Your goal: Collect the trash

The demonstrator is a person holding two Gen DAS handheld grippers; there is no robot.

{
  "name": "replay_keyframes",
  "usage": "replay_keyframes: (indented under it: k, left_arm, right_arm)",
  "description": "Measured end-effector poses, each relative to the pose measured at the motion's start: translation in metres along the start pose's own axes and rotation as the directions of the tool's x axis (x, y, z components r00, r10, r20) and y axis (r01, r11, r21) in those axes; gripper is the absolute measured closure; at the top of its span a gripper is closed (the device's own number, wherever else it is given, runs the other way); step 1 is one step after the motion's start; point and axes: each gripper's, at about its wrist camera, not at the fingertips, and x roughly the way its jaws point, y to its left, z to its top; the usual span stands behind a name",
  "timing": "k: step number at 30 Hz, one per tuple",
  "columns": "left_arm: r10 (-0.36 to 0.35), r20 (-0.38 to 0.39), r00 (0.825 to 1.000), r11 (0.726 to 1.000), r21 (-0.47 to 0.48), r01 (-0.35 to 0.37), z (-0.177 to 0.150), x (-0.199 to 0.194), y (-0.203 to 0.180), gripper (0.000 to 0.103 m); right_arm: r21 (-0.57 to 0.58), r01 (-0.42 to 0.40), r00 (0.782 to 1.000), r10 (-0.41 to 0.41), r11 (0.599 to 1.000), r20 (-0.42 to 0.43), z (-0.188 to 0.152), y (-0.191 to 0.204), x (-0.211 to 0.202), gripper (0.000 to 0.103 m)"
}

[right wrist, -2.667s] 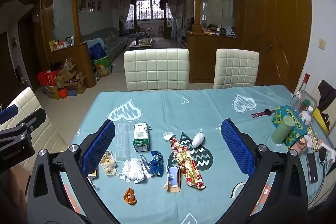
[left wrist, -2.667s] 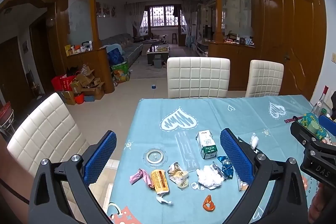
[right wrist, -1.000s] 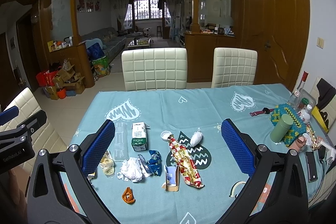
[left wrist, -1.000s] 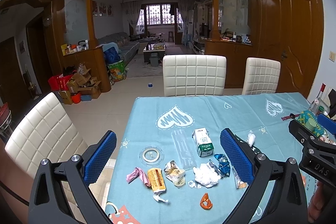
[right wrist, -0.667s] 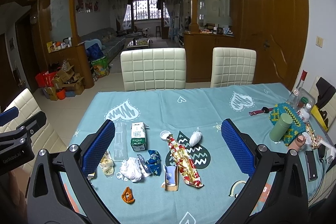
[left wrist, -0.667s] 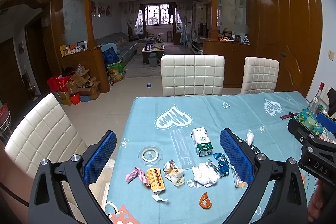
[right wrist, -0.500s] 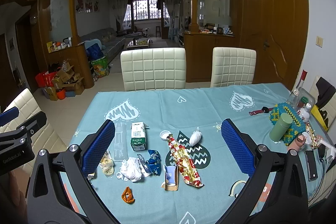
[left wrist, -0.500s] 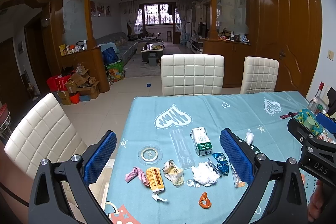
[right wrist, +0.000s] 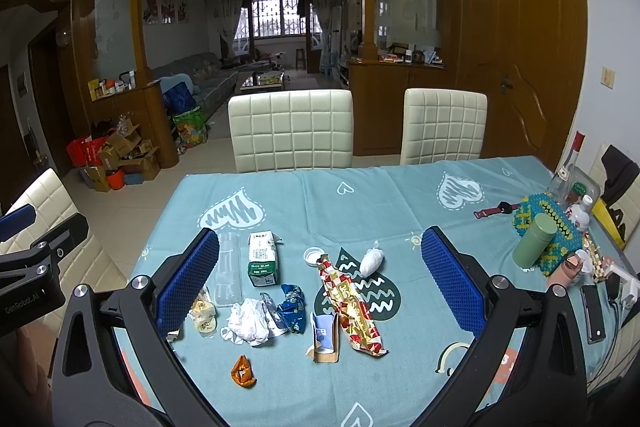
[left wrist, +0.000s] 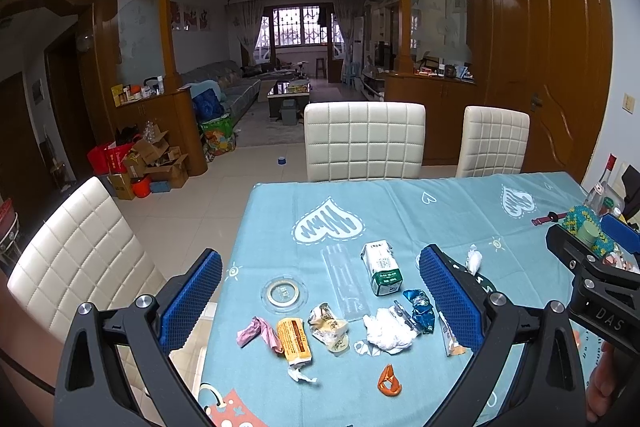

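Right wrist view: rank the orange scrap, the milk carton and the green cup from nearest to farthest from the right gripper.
1. Orange scrap: low, left of centre, nearest the right gripper.
2. Milk carton: farther up the table, by the left finger's tip.
3. Green cup: far right, beyond the right finger.

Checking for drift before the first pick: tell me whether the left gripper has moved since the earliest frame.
Yes, slightly. In its own view the milk carton and the middle chair now sit further left and higher, so the left gripper drifted rightward.
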Motion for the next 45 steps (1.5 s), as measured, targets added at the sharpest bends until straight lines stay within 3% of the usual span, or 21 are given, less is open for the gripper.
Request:
replay_keyframes:
  k: [16, 24, 29, 33, 38, 42, 45]
  left_arm:
    - [-0.007, -0.011, 1.000, 1.000, 0.005, 0.007, -0.001, 0.001, -0.001, 0.006]
    - [-0.017, -0.061, 0.998, 1.000, 0.007, 0.018, -0.008, 0.014, -0.005, 0.006]
    - [-0.048, -0.141, 0.989, 0.999, 0.018, 0.051, -0.026, 0.039, -0.015, 0.006]
    - [-0.092, -0.280, 0.955, 0.995, 0.003, 0.097, -0.058, 0.080, -0.028, 0.006]
    - [-0.133, -0.462, 0.877, 0.991, -0.077, 0.110, -0.107, 0.130, -0.046, 0.006]
    - [-0.080, -0.507, 0.858, 0.997, -0.046, 0.066, -0.135, 0.148, -0.063, 0.006]
    - [-0.059, -0.554, 0.830, 0.998, -0.044, 0.041, -0.157, 0.158, -0.070, 0.006]
  right_arm:
    - [0.000, 0.003, 1.000, -0.003, 1.000, -0.003, -0.001, 0.000, 0.001, 0.003]
    - [-0.003, 0.009, 0.999, -0.009, 1.000, -0.047, -0.010, -0.004, 0.014, 0.003]
    - [-0.004, 0.021, 0.995, -0.021, 1.000, -0.096, -0.029, -0.017, 0.038, 0.003]
    - [-0.021, 0.042, 0.981, -0.046, 0.999, -0.189, -0.062, -0.036, 0.073, 0.003]
    - [-0.038, 0.034, 0.942, -0.045, 0.999, -0.333, -0.107, -0.068, 0.120, 0.003]
    - [-0.080, -0.002, 0.926, -0.029, 0.997, -0.377, -0.131, -0.079, 0.147, 0.005]
    - [-0.106, -0.042, 0.905, -0.007, 0.993, -0.425, -0.143, -0.083, 0.171, 0.016]
